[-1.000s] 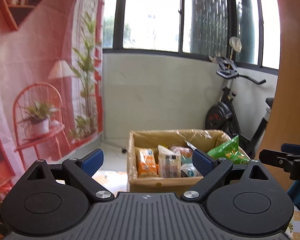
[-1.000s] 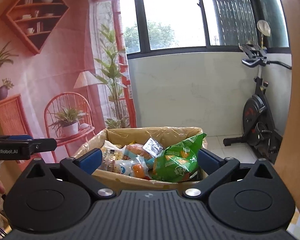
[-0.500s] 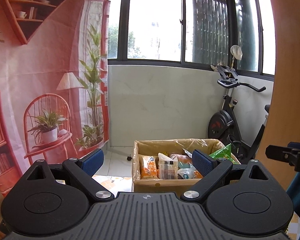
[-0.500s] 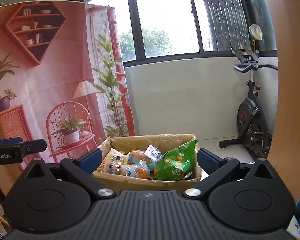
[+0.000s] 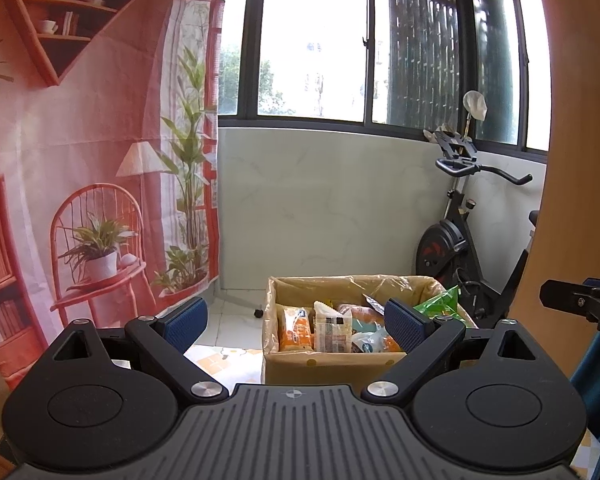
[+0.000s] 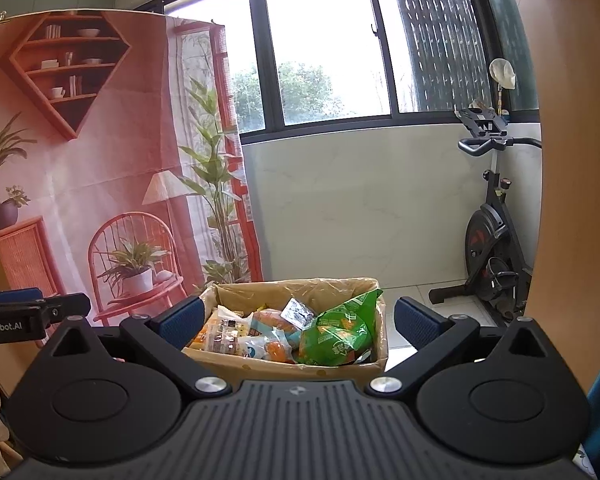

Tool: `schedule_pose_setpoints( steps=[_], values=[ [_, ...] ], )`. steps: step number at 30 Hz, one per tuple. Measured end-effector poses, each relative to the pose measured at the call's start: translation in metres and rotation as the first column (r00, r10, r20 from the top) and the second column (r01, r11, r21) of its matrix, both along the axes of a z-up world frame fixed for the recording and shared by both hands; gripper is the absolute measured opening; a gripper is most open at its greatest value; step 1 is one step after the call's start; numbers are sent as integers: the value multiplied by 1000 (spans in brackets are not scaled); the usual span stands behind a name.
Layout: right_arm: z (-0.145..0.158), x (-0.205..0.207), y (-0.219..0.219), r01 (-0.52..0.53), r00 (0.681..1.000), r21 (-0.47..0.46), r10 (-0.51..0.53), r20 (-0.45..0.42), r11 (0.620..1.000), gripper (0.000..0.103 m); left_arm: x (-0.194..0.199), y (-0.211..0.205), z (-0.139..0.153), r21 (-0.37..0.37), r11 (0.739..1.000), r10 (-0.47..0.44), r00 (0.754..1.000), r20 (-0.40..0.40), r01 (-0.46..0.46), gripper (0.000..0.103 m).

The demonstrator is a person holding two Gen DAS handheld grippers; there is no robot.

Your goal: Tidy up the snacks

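Now both grippers sit farther back than a second ago: the left gripper (image 5: 296,320) and right gripper (image 6: 298,318) hang released, jaws wide, grasping nothing. Beyond them the cardboard box (image 6: 296,368) of snacks (image 6: 336,330) looks smaller; behind stands an exercise bike (image 6: 496,256).

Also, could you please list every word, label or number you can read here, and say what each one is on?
"enRobot.AI", first letters cut off: on the left gripper, seen in the right wrist view.
Snack packets in the cardboard box: print too small and blurred to read.
Nothing else legible.
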State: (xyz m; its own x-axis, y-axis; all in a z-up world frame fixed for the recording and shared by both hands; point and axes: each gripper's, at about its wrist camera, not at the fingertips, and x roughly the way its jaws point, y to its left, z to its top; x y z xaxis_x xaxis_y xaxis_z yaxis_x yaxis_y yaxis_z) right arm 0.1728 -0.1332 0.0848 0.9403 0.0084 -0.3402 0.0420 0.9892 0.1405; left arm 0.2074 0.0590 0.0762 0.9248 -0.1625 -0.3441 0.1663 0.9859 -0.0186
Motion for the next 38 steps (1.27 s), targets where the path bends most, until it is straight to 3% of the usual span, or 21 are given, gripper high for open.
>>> schedule_pose_setpoints(
  steps=[38],
  values=[
    [-5, 6, -1, -8, 1000, 5, 8, -13, 1000, 103, -2, -3, -4, 6, 1000, 15, 1000, -20, -15, 96]
  ],
)
